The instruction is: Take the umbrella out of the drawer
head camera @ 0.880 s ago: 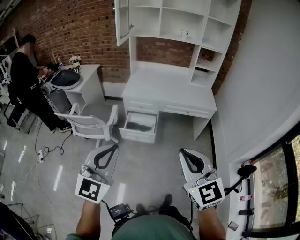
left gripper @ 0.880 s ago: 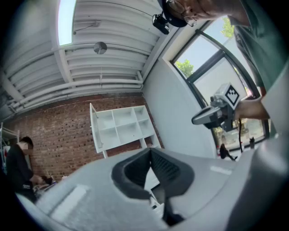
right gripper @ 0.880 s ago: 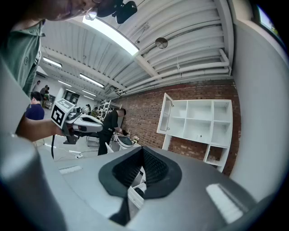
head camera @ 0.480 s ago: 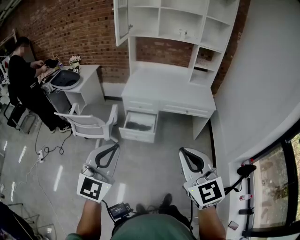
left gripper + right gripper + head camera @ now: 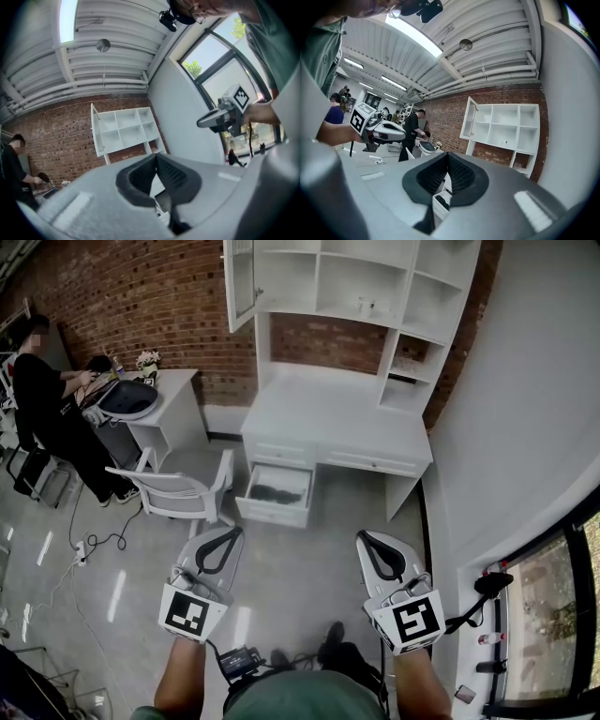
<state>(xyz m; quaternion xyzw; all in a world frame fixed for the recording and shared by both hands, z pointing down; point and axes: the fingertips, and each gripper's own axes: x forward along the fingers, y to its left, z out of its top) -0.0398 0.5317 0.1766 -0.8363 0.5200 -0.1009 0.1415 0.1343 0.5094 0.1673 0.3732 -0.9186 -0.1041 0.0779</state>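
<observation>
While umbrella [image 5: 272, 491] lies in drawer [image 5: 270, 515], tools [image 5: 228, 532] [image 5: 367, 537] distant

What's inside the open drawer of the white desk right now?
One dark elongated object, probably the umbrella, lies in the pulled-out white drawer. Anything further back under the white desk is covered.

We see a red-brown brick wall [image 5: 141, 296] behind a white table [image 5: 328, 418] and white shelves [image 5: 356, 277]. The drawer [image 5: 270, 513] is white too, and the umbrella [image 5: 274, 492] in it looks blackish. The chair [image 5: 178, 488] is white, the floor [image 5: 291, 577] glossy pale grey. Our left claw [image 5: 228, 532] and right claw [image 5: 364, 538] are light grey with black ribbed pads [image 5: 464, 177]. Each marker cube [image 5: 411, 622] bears black-and-white squares.
</observation>
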